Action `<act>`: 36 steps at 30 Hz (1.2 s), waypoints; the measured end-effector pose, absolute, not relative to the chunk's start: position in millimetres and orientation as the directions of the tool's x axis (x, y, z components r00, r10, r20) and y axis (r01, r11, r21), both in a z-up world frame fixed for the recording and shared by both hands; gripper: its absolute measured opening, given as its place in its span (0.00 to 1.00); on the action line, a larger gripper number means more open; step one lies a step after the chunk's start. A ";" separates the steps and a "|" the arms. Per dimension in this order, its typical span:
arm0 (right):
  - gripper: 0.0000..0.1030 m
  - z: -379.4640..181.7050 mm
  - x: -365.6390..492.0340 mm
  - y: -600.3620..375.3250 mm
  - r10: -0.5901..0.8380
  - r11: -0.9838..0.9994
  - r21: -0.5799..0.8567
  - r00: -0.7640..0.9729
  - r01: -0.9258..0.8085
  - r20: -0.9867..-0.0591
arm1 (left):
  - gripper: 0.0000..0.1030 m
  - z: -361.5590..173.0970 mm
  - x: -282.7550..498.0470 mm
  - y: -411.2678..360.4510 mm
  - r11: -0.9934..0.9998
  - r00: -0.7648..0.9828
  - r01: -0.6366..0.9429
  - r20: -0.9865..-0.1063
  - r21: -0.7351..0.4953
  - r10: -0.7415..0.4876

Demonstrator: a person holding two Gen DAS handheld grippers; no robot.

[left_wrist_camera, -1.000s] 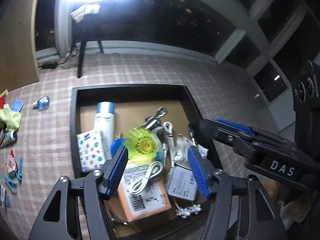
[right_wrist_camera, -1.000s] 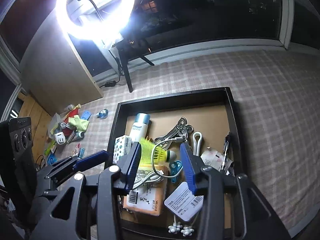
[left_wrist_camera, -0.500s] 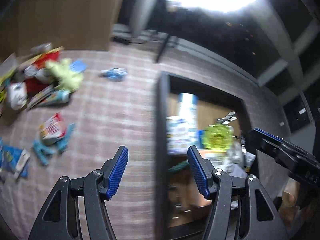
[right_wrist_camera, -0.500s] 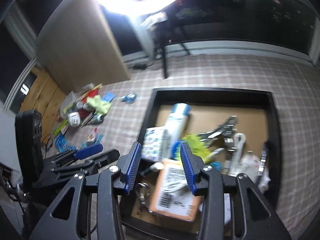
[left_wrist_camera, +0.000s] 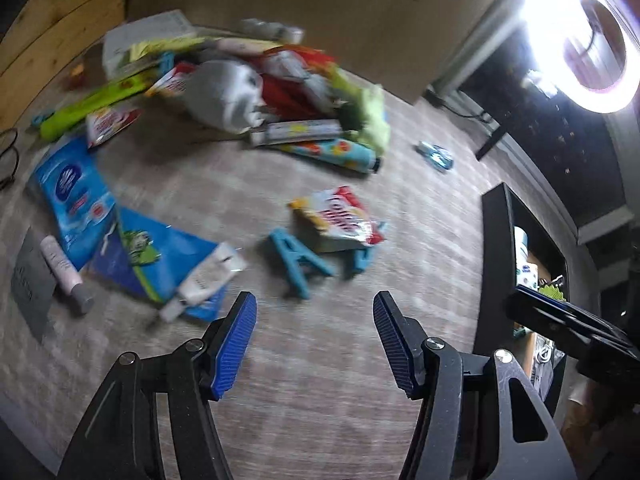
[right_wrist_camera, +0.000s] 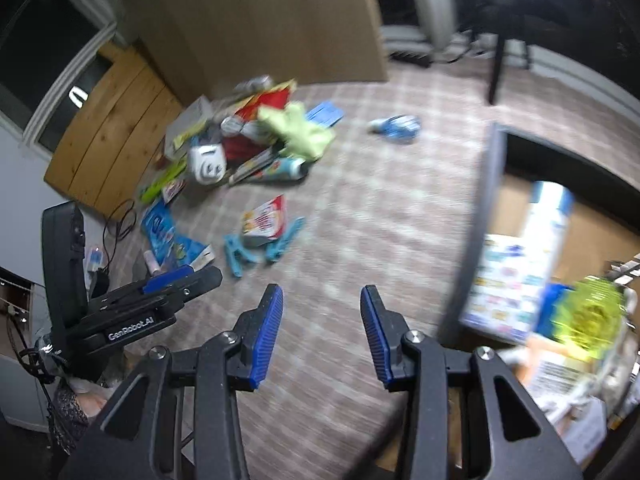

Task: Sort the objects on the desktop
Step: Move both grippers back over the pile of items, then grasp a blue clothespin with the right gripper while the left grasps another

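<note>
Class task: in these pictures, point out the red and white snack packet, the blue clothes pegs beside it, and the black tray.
red and white snack packet (left_wrist_camera: 340,220), left wrist view, on its printed front.
blue clothes pegs (left_wrist_camera: 298,262), left wrist view, on one peg's leg.
black tray (left_wrist_camera: 494,256), left wrist view, on its near wall.

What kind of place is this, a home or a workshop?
Probably a room at home set up for recording, at night. A checked cloth covers the surface, a ring light shines by dark windows, and household packets, blue clothes pegs and a black tray lie about.
</note>
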State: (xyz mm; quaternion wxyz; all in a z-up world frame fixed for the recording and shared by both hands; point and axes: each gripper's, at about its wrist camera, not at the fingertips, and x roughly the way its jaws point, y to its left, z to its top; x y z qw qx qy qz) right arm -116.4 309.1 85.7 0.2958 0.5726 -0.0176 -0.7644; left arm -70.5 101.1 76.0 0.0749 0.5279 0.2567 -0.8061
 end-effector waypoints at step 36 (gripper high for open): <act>0.14 9.4 -169.6 229.4 -0.300 -0.854 0.241 -0.058 0.461 -0.952 | 0.60 37.9 -120.0 119.7 -0.911 -0.352 0.310 -0.923 -0.271 0.155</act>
